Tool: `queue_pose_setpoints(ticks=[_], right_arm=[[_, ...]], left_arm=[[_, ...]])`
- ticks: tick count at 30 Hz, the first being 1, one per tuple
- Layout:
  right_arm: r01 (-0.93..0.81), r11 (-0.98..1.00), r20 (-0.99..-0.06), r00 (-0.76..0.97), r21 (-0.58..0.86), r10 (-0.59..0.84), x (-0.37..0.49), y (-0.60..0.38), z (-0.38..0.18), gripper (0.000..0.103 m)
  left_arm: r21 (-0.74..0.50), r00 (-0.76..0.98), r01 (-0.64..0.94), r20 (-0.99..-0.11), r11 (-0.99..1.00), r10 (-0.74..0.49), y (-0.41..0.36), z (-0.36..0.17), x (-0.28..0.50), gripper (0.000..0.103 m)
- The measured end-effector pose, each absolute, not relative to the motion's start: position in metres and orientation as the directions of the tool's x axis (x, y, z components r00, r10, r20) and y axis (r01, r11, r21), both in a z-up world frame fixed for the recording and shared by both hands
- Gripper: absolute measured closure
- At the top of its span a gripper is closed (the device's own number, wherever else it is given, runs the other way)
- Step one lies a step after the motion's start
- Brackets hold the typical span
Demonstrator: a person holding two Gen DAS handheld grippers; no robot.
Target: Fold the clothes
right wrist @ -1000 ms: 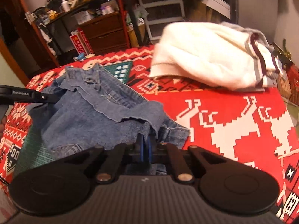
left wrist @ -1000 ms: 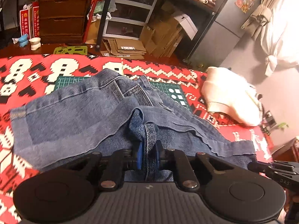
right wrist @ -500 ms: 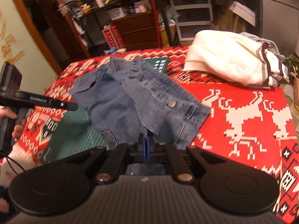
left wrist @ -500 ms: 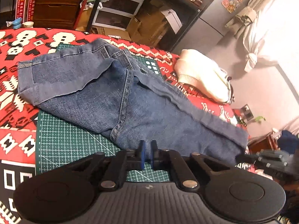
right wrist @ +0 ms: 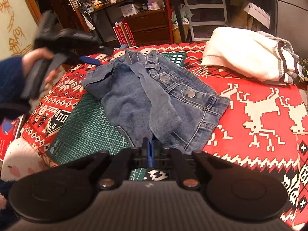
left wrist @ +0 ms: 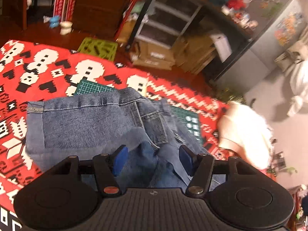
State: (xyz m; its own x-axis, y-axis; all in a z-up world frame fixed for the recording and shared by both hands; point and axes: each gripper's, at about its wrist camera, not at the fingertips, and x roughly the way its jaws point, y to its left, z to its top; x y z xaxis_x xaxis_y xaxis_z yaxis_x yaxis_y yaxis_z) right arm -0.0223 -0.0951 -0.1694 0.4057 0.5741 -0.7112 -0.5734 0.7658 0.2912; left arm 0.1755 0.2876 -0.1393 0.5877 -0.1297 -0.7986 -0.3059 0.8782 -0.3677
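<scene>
The left gripper [left wrist: 153, 158] is spread wide above the jeans [left wrist: 92, 123], holding nothing. The right gripper [right wrist: 149, 151] is pressed together at the jeans' near edge; a pinch is hard to make out.

Red patterned tablecloth [right wrist: 259, 100] under, apparently, green cutting mat [right wrist: 90, 132].
</scene>
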Motion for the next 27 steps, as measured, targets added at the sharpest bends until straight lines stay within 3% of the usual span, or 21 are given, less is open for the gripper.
queue_pose_setpoints(ticks=[5, 7, 8, 10, 12, 21, 27], right_arm=[[-0.569, 0.769, -0.713, 0.407, 0.291, 0.571, -0.018, -0.095, -0.175, 0.101], [-0.563, 0.770, -0.713, 0.404, 0.299, 0.572, -0.016, -0.095, -0.179, 0.101], [-0.563, 0.769, -0.713, 0.402, 0.302, 0.574, -0.016, -0.096, -0.180, 0.101], [-0.565, 0.766, -0.713, 0.397, 0.306, 0.578, -0.014, -0.097, -0.182, 0.101], [-0.567, 0.764, -0.712, 0.396, 0.308, 0.580, -0.013, -0.098, -0.183, 0.101], [-0.576, 0.752, -0.709, 0.381, 0.320, 0.593, -0.021, -0.105, -0.180, 0.101], [-0.578, 0.750, -0.724, 0.361, 0.321, 0.588, -0.030, -0.114, -0.183, 0.101]], left_arm=[[-0.285, 0.465, -0.336, -0.879, 0.898, -0.105, 0.282, -0.158, 0.204, 0.046], [-0.256, 0.441, -0.337, -0.893, 0.906, -0.088, 0.279, -0.161, 0.208, 0.052], [-0.259, 0.440, -0.343, -0.894, 0.903, -0.089, 0.279, -0.162, 0.206, 0.056], [-0.264, 0.439, -0.354, -0.894, 0.897, -0.090, 0.280, -0.164, 0.203, 0.078], [-0.282, 0.440, -0.358, -0.892, 0.890, -0.106, 0.282, -0.166, 0.196, 0.085], [-0.327, 0.471, -0.255, -0.864, 0.910, -0.178, 0.282, -0.157, 0.128, 0.088], [-0.377, 0.457, -0.273, -0.860, 0.885, -0.226, 0.294, -0.171, 0.058, 0.088]])
